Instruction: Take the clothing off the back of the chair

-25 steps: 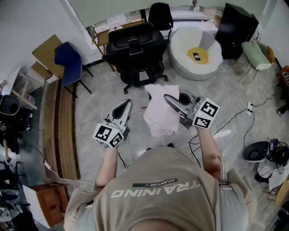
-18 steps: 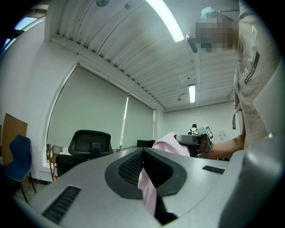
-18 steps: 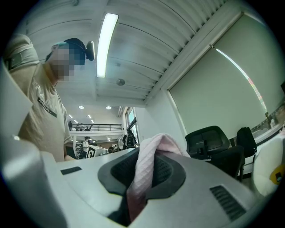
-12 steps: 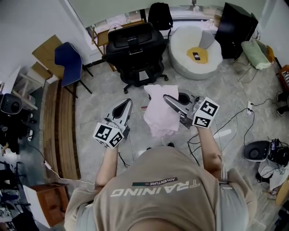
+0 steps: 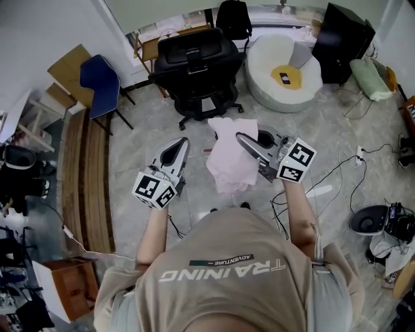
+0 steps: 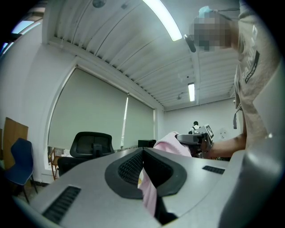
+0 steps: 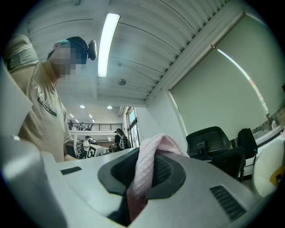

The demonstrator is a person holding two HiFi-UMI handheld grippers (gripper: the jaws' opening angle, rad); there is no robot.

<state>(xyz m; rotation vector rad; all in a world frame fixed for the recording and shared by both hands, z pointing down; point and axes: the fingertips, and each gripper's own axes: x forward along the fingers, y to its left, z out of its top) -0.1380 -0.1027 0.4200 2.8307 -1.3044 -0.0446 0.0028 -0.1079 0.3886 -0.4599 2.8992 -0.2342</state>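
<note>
A pale pink garment (image 5: 228,162) hangs in the air in front of the person, off the black office chair (image 5: 194,61) that stands farther back. My right gripper (image 5: 240,139) is shut on the garment's upper edge; in the right gripper view the pink cloth (image 7: 147,167) is pinched between the dark pads. My left gripper (image 5: 179,144) is held level to the left of the garment, apart from it, jaws together with nothing in them. In the left gripper view, past the left gripper (image 6: 142,153), I see the chair (image 6: 91,144) and the pink garment (image 6: 171,142).
A blue chair (image 5: 100,84) stands at the left by a wooden bench (image 5: 91,175). A white beanbag (image 5: 285,65) with a yellow cushion is at the back right. Cables (image 5: 343,168) run over the floor at the right. A black bag (image 5: 233,16) sits by the window.
</note>
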